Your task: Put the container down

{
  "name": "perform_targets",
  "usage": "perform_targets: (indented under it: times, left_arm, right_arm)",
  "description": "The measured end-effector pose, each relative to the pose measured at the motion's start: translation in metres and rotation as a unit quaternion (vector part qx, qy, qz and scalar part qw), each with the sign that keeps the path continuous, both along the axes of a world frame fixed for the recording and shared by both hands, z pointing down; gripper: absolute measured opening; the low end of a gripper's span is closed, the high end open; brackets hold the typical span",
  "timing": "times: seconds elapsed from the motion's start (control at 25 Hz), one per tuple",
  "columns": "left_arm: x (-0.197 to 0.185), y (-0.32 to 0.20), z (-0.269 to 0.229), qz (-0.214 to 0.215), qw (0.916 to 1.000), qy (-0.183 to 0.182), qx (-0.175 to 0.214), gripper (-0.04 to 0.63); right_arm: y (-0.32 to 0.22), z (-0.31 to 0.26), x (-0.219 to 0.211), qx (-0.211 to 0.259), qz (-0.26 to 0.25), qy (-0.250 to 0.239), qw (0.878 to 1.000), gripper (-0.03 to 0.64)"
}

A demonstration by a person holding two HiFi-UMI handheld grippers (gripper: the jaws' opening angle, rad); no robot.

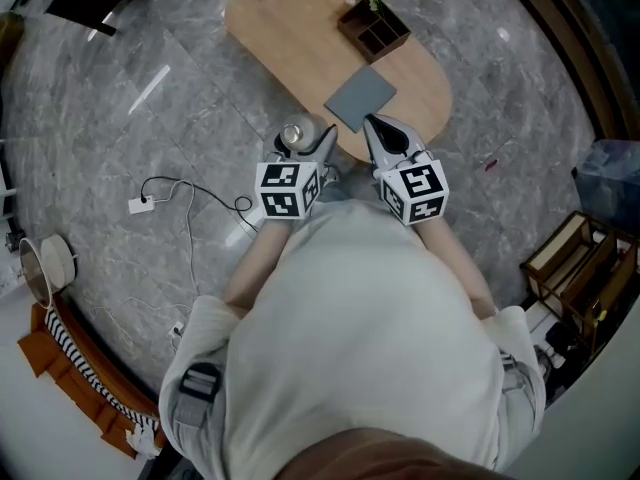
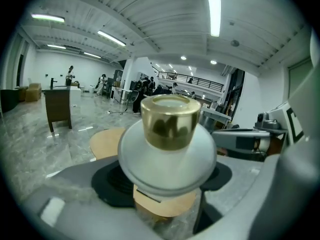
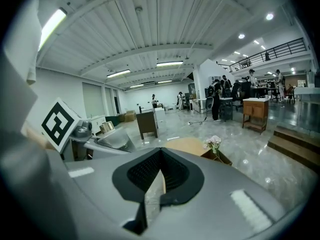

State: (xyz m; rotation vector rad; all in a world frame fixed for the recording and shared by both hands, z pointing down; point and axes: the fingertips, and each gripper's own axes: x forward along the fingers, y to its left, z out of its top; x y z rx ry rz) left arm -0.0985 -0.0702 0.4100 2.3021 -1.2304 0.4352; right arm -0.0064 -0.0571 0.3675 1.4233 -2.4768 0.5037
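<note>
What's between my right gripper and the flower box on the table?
A grey mat lies flat on the table between the right gripper and the flower box; the head view shows it.

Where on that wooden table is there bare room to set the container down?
The table is bare wood on its left half, from the far end to the grey mat and flower box. The right side, around those two, is crowded.

White container (image 2: 169, 156) with gold cap (image 2: 170, 123), tan table (image 1: 290, 28), grey marbled floor (image 1: 180, 98).
</note>
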Motion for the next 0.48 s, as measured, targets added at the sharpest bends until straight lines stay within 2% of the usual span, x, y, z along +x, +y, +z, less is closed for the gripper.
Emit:
perform_targets:
  times: [0.48]
  left_arm:
    - [-0.007,-0.084,0.041,0.050,0.9983,-0.010,-0.030,0.348]
  right_arm:
    - [-0.070,0.020,-0.013,-0.022,0.046,0.012,0.999,0.002]
